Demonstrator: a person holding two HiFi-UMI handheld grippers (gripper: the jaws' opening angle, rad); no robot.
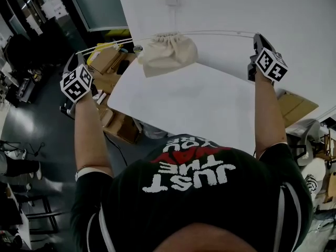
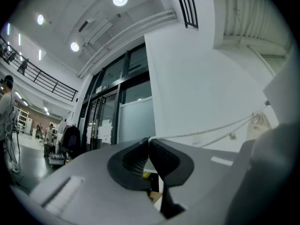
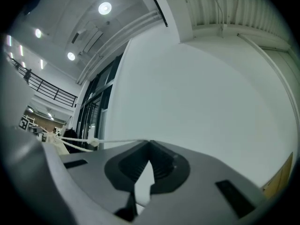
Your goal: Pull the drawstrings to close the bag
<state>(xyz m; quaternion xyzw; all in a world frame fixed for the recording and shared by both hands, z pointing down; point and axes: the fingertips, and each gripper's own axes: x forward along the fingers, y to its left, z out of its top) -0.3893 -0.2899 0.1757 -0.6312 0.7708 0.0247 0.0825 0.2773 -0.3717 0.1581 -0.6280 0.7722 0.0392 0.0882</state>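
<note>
So the left gripper has its jaws squeezed together right at the tips, pinching the left drawstring. From the jaws the cord runs off to that gripper's right, pulled fairly straight, with a little knot on a second strand just under it. It ends at the bag, which hangs out to the side of the gripper at about the same height.

Same deal with the right gripper: jaws closed at the tips on the right drawstring. That cord heads off to this gripper's left, past a knot, to the bag.

The bag sits roughly midway between the two grippers, mouth bunched up tight along the cords. It's just over the far edge of the white table, which lies below and between both grippers.

Further out, ahead of the left gripper and a bit to its left, there are glass doors. Under it, off the table's edge, there's a pile of cardboard boxes on the floor. The right gripper looks straight at a plain white wall.
</note>
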